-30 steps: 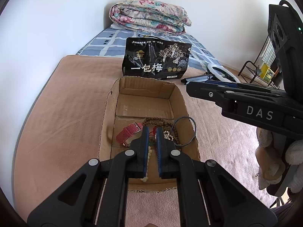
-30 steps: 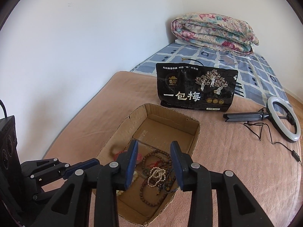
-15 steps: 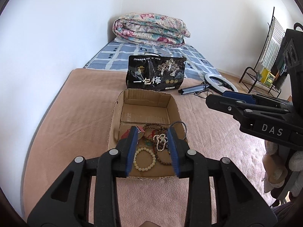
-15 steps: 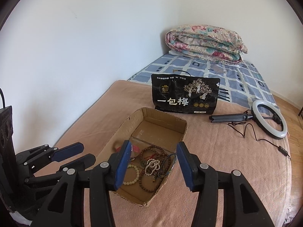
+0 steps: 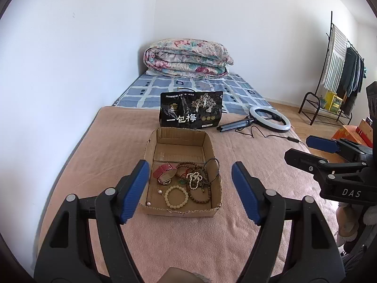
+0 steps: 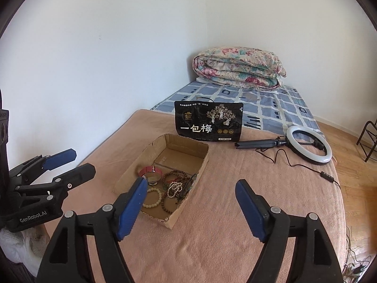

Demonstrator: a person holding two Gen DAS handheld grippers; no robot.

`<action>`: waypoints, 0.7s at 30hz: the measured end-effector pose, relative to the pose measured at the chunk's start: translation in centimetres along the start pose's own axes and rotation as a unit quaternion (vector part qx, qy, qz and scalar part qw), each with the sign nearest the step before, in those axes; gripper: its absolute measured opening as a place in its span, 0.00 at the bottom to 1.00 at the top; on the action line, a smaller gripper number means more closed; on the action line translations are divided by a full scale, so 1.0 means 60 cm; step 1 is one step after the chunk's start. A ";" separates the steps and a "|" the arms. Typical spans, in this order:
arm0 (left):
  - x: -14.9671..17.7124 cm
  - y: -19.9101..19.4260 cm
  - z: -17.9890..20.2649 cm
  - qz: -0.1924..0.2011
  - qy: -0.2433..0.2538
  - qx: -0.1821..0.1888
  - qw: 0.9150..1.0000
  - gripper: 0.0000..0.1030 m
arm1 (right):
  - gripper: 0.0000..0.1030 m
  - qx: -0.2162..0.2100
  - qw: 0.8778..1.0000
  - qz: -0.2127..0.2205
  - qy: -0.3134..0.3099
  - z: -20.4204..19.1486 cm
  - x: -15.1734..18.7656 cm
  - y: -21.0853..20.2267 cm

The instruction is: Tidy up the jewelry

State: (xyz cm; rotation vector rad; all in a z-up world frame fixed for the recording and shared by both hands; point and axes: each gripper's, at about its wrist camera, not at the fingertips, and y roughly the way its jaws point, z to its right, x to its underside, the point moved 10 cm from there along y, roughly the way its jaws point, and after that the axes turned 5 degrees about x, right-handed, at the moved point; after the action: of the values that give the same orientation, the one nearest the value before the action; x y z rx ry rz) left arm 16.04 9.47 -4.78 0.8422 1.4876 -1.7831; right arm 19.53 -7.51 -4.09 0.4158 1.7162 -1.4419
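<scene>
An open cardboard box (image 5: 181,210) lies on the pink blanket, also seen in the right wrist view (image 6: 175,219). In its near end lie a cream bead bracelet (image 5: 176,197), a red strap watch (image 5: 163,169), brown wooden beads (image 5: 188,166), a white bead string (image 5: 194,179) and a dark thin hoop (image 5: 212,165). My left gripper (image 5: 190,164) hangs back from the box and above it. Its jaws are opening and nothing is between them. My right gripper (image 6: 191,181) hovers to the right of the box, its jaws likewise opening and empty. Each gripper shows in the other's view: right (image 5: 297,146), left (image 6: 84,160).
A black snack bag (image 5: 190,113) stands just behind the box. A ring light on a folded tripod (image 5: 269,119) with a trailing cable lies to the right. A folded floral quilt (image 5: 188,59) sits at the bed's head, and a clothes rack (image 5: 341,70) stands far right. A wall bounds the left.
Both grippers pulled back and up from the box and spread their jaws wide. The left one let go of the cream bead bracelet, which now lies in the box.
</scene>
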 end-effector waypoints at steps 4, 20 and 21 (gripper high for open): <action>0.010 -0.006 0.021 -0.001 0.018 -0.002 1.000 0.82 | 0.85 0.008 1.000 0.005 0.006 0.016 0.015 -0.009; 0.023 0.019 0.023 -0.021 0.017 -0.032 0.999 1.00 | 1.00 0.025 0.999 0.022 0.032 0.067 0.038 0.003; 0.025 0.021 0.022 -0.024 0.018 -0.037 0.999 1.00 | 1.00 0.030 0.999 0.024 0.025 0.067 0.039 0.002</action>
State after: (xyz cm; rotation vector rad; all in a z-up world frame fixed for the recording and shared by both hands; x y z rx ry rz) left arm 16.10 7.89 -6.52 0.8119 1.5990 -1.7436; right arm 19.76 -11.80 -5.89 0.5266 1.6945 -1.4630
